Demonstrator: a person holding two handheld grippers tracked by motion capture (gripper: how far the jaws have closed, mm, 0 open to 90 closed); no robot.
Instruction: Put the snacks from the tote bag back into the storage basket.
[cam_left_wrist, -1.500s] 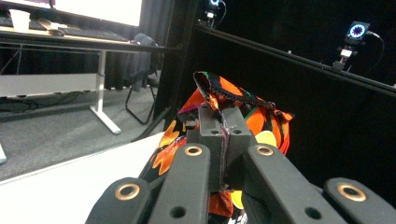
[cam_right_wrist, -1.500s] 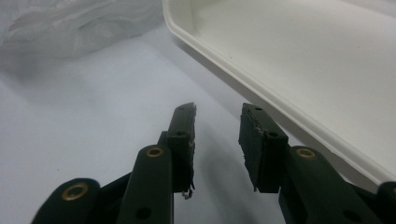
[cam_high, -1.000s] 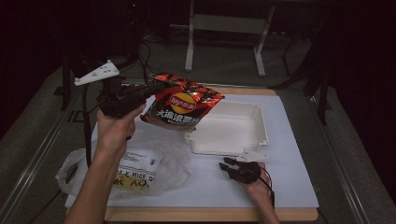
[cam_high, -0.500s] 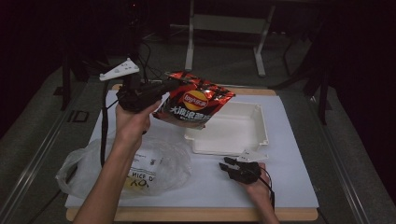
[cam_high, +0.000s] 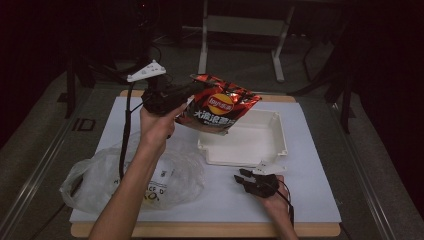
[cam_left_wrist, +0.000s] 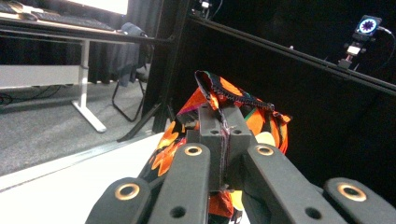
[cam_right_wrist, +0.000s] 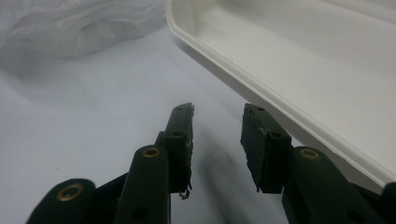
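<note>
A red and black chip bag (cam_high: 220, 106) hangs in the air over the left end of the white tray (cam_high: 280, 145). My left gripper (cam_high: 189, 91) is shut on the bag's left edge. In the left gripper view the bag's crimped seam (cam_left_wrist: 219, 91) sticks up between the closed jaws of the left gripper (cam_left_wrist: 224, 133). My right gripper (cam_high: 243, 176) rests low on the white table cover just in front of the tray, open and holding nothing. In the right gripper view the right gripper (cam_right_wrist: 217, 119) has a clear gap between its jaws, with the tray's rim (cam_right_wrist: 261, 79) close on the right.
A crumpled clear plastic bag (cam_high: 145, 177) with printed paper inside lies at the front left of the white table cover (cam_high: 310, 200). It shows too as the plastic bag (cam_right_wrist: 79, 23) at the upper left of the right gripper view. A white desk frame (cam_high: 240, 30) stands on the floor behind the table.
My left gripper has carried the chip bag to the right and a little higher, from beside the tray to over its left end. The right gripper has stayed put.
</note>
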